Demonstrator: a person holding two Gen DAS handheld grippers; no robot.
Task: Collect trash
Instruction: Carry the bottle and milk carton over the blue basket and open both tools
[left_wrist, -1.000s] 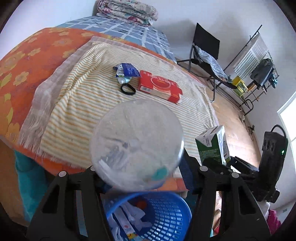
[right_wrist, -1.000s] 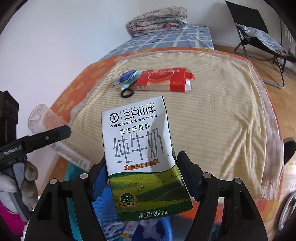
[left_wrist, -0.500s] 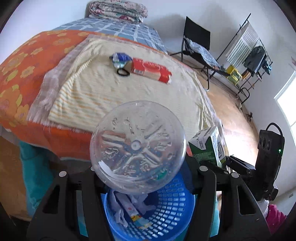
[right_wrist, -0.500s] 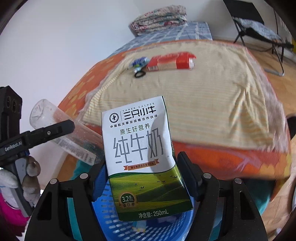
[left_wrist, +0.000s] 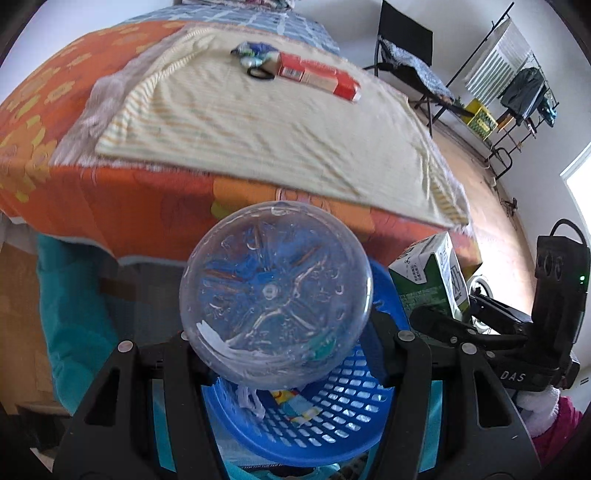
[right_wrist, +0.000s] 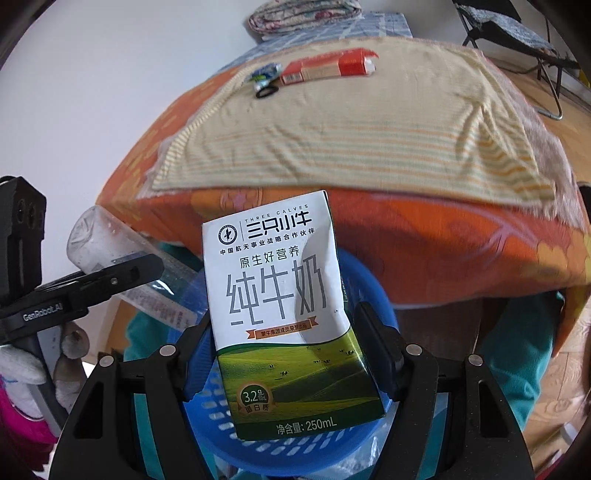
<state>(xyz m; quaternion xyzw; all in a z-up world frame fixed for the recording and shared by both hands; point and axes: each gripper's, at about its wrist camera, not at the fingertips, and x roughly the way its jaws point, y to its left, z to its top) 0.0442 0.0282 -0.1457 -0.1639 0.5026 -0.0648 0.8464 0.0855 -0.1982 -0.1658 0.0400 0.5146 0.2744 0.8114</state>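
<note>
Trash is hanging right over the blue basket (left_wrist: 332, 417) in both grippers, so the drop is the thing to get right. The left gripper (left_wrist: 277, 354) is squeezing a clear bottle (left_wrist: 275, 293) between its fingers. The bottle's long side is pointing away from the camera, toward 12 o'clock, with its round bottom facing out. The basket is sitting just under it, at 6 o'clock. The right gripper (right_wrist: 288, 350) is pinching a milk carton (right_wrist: 288, 314) that is standing upright, long side running from 6 to 12 o'clock. The basket is showing under it too. Both hands look about equally near the basket; I think the bottle is a little more over the middle, but the bent lens is making that hard to tell. More trash, a red box (left_wrist: 319, 75) and a small wrapper (left_wrist: 255, 53), is lying far off on the bed (left_wrist: 66, 110) at 12 o'clock.
</note>
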